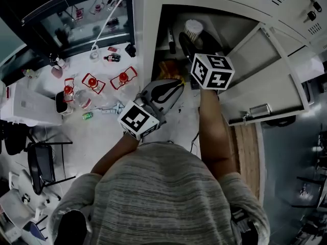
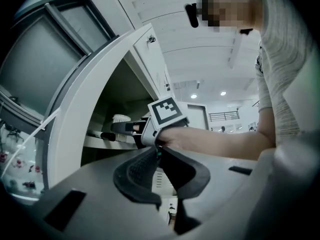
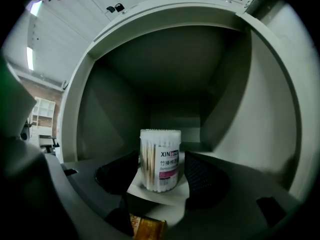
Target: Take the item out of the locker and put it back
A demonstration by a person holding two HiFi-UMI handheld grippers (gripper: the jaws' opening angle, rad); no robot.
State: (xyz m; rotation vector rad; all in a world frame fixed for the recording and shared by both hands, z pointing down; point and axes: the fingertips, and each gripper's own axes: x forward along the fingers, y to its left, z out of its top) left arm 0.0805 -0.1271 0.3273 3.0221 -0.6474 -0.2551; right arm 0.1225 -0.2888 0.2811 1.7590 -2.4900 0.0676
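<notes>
The right tool (image 3: pixel 161 159) reaches into the open locker (image 3: pixel 260 109) with its jaws spread. A clear tub of cotton swabs (image 3: pixel 160 160) stands upright between them, and both pads (image 3: pixel 202 176) sit just off its sides. The tub rests near the front edge of the locker's shelf (image 3: pixel 150 190). An orange packet (image 3: pixel 147 227) lies lower down, under that edge. The left tool (image 2: pixel 157 155) is outside the locker, below the right forearm (image 2: pixel 220 139), with its jaws pressed together at the tips and nothing in them. The locker door (image 1: pixel 265 80) hangs wide open at the right.
</notes>
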